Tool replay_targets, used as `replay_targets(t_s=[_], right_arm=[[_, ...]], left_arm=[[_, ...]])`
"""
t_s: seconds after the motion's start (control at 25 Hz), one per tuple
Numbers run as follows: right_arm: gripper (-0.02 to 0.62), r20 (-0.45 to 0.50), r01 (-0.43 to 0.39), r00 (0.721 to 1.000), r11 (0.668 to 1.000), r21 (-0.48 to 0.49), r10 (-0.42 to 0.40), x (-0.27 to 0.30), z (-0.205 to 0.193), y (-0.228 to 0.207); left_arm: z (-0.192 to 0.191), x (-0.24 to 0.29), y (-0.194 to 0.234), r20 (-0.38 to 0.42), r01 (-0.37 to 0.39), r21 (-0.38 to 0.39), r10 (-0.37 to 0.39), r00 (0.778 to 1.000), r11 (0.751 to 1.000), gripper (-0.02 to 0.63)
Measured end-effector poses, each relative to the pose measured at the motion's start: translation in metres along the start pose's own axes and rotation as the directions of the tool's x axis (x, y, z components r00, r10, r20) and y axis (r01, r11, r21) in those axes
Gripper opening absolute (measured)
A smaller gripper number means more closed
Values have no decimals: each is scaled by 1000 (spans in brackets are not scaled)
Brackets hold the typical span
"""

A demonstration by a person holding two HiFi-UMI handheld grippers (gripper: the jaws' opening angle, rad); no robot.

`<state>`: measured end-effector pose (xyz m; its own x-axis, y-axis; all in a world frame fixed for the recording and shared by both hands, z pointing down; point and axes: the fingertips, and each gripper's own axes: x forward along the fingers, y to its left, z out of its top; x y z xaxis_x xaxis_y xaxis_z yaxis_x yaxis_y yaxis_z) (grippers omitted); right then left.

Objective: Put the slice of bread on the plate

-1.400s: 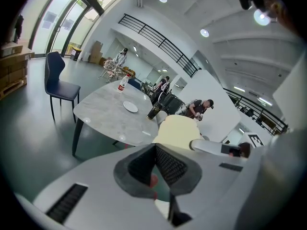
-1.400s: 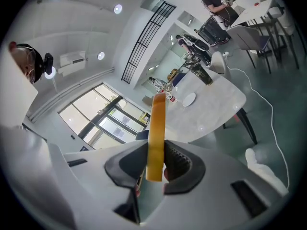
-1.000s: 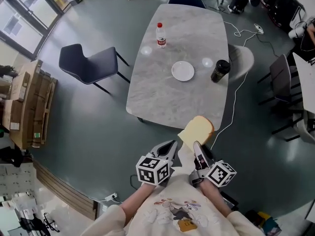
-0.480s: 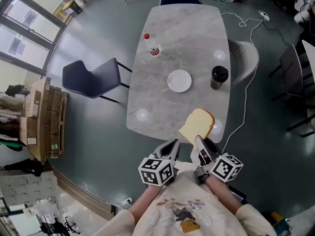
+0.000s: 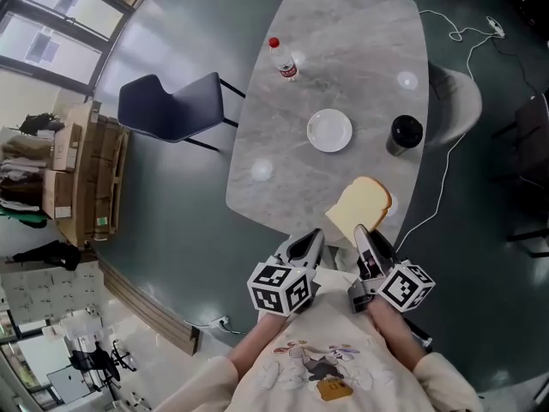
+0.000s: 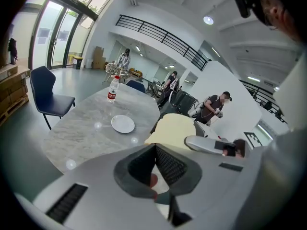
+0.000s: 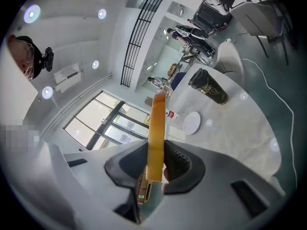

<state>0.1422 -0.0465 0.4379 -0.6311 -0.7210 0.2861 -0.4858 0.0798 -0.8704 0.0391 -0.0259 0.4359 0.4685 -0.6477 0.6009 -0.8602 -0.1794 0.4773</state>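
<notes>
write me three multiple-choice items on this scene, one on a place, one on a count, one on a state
1. In the head view, what stands just right of the small round white plate on the grey marble table?
A. a blue chair
B. a dark cylindrical cup
C. a cardboard box

2. How many things stand on the table?
A. one
B. three
C. five

3. What state is the right gripper in?
A. open and empty
B. shut on nothing
C. shut on the pale, tan-crusted slice of bread

Answers:
1 B, the cup stands beside the plate.
2 B, they are the plate, the cup and a clear plastic bottle with a red cap.
3 C, the right gripper view shows the slice edge-on between its pads.
</notes>
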Motion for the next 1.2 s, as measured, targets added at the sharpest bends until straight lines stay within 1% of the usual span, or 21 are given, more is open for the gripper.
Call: replay_targets(t_s=[0.12, 0.32, 0.4, 0.52, 0.64, 0.8, 1.0, 1.2], right_arm=[[92, -18, -4, 1000, 1000, -13, 3, 10, -3, -3], [92, -35, 21, 999, 1000, -10, -21, 24, 0, -14], [92, -40, 26, 999, 1000, -12, -26, 31, 5, -13], [92, -65, 32, 997, 999, -42, -35, 44, 10, -14], [92, -76, 28, 997, 997, -66, -33, 64, 22, -21], [92, -98, 37, 994, 994, -106, -47, 89, 32, -18], [92, -113, 49, 992, 991, -122, -63, 104, 39, -34], [92, -152, 78, 983, 985, -153, -101, 120, 42, -31]], left_arm=[[-4, 3, 11, -15, -13, -6, 13, 1000, 1000, 11], [-2, 13, 28, -34, -31, -20, 30, 999, 999, 11], [7, 17, 33, -29, -31, -23, 30, 999, 999, 11], [16, 25, 41, -21, -27, -39, 26, 999, 999, 11], [24, 45, 54, -16, -25, -49, 24, 1000, 998, 11], [40, 56, 75, -11, -21, -73, 20, 1000, 997, 11], [45, 73, 89, 3, -24, -75, 25, 1000, 997, 11], [48, 77, 103, 9, -21, -131, 23, 1000, 991, 11]])
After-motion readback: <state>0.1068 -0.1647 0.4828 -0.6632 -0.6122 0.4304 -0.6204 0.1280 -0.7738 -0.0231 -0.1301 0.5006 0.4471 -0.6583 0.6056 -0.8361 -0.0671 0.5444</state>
